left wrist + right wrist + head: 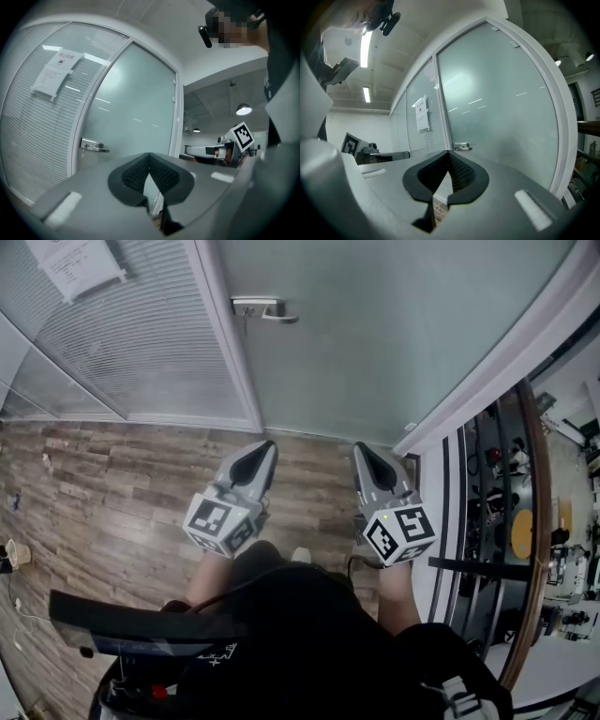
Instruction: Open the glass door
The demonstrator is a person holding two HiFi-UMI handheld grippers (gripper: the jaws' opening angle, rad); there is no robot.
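Smooth frosted glass door (pixel 394 343) with angular brushed-metal lever handle (pixel 267 309); grey left gripper (pixel 269 446) and right gripper (pixel 360 450) clenched empty (ribbed black pads (pixel 164 176) touching).

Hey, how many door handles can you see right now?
1. The lever handle sits at the left edge of the glass door, beside the white frame. Any handle on the door's far side would be hidden.

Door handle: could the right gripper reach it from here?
Probably yes. Nothing stands between the right gripper and the door handle, though it is some way off and its jaws are shut.
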